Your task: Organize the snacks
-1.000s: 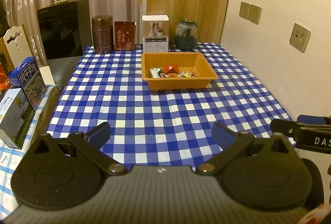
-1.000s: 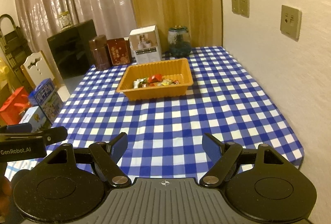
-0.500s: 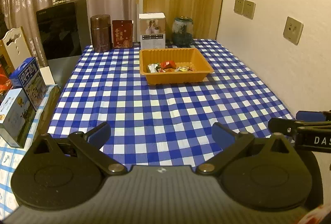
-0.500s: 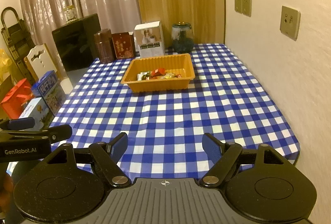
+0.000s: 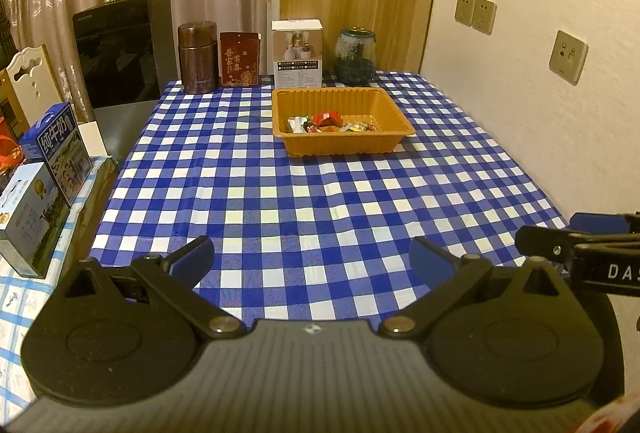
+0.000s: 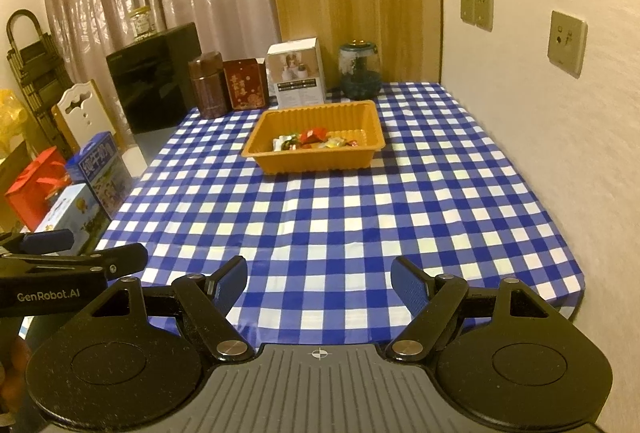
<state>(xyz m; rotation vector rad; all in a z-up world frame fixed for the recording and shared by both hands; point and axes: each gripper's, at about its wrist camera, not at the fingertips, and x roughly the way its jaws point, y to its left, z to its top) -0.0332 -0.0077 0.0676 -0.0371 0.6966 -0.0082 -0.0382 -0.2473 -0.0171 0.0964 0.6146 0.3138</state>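
The snacks (image 5: 332, 123) lie in a little heap inside the orange tray (image 5: 384, 143), which sits on the far part of the bench (image 5: 280, 201) with its blue and white checked cloth. Behind the tray stand a brown tin (image 5: 199, 57), a red box (image 5: 239, 59), a white box (image 5: 297, 53) and a glass jar (image 5: 355, 55). The left gripper (image 5: 312, 257) hangs over the near edge of the bench, fingers wide apart, with nothing between them. The right gripper (image 6: 319, 279) is just beside it, fingers also well apart and holding nothing. Both are far from the tray. The snacks look small, light and wrapped in shiny, crinkly paper, so they may slip or squash. Pinch one gently across the middle of its wrapper. The tray looks thin and bendy, so hold it by the rim.
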